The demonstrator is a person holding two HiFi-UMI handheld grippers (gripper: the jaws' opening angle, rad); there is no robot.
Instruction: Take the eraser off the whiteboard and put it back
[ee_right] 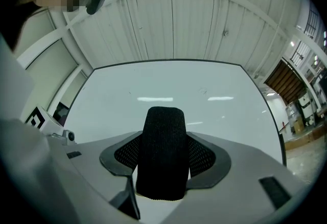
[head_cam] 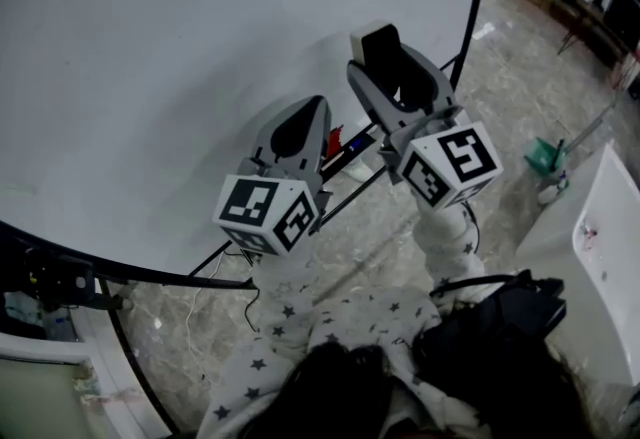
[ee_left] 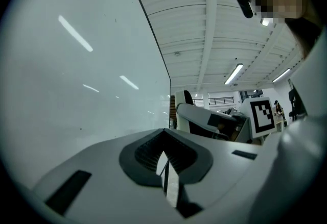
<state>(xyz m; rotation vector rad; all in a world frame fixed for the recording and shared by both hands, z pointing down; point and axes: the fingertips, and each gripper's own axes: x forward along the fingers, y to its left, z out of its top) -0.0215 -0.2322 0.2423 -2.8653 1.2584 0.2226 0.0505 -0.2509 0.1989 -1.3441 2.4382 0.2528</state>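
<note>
The whiteboard (head_cam: 200, 47) fills the upper left of the head view, and its white face also shows in the left gripper view (ee_left: 76, 75) and the right gripper view (ee_right: 168, 85). My right gripper (head_cam: 388, 67) (ee_right: 163, 136) is shut on the eraser (head_cam: 380, 49), a white block with black felt (ee_right: 163, 156), held just off the board's lower right corner. My left gripper (head_cam: 305, 122) (ee_left: 166, 162) hangs beside it, jaws together and nothing in them. In the left gripper view the eraser (ee_left: 184, 99) sticks out of the right gripper.
A pen ledge with a red and a blue marker (head_cam: 338, 140) runs under the board's lower edge on black frame bars (head_cam: 340, 202). A white counter (head_cam: 600, 257) stands at the right, with a green object (head_cam: 545, 157) on the marble floor. A black bag (head_cam: 490, 327) hangs at the person's side.
</note>
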